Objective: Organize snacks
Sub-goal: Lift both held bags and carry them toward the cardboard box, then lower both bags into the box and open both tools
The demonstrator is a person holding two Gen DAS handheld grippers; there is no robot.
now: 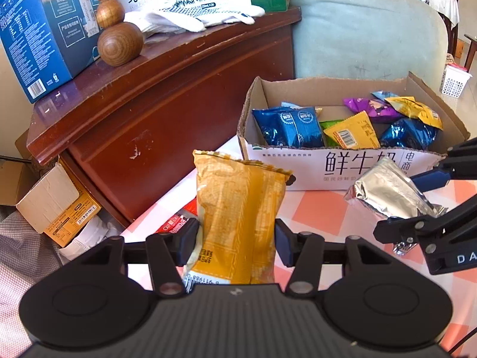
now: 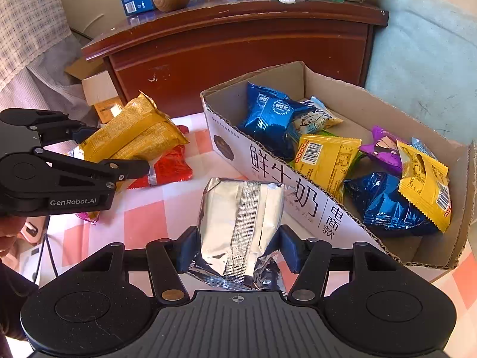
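At the far left of the scene, your left hand-held gripper [image 1: 237,238] is narrowed onto an orange-yellow snack packet [image 1: 238,217], its 2 pads pressing the packet's sides near the lower end. In the right wrist view that same packet [image 2: 134,131] is clear of the worktop [image 2: 143,223], which wears a pink-and-white checked cloth. Below it a red snack packet [image 2: 171,167] lies flat on the cloth.

Next along, your right hand-held gripper [image 2: 238,249] is closed to a similar narrow gap on a silver foil packet [image 2: 241,226], seam side facing the camera, pads squeezing both edges. From the left wrist view that foil packet [image 1: 390,191] sits just in front of the cardboard box [image 1: 298,167], whose white front panel carries Chinese print.

The box [image 2: 372,101] stands open-topped on the worktop, to the right of both grippers. Inside it lie blue foil packets [image 2: 274,119], a yellow packet with a barcode [image 2: 325,158], a purple packet [image 2: 384,149] and another yellow packet [image 2: 426,185] propped at the right end.

Behind everything stands a dark red wooden cabinet [image 1: 167,89] with white dotted work gloves [image 1: 190,18] on top.
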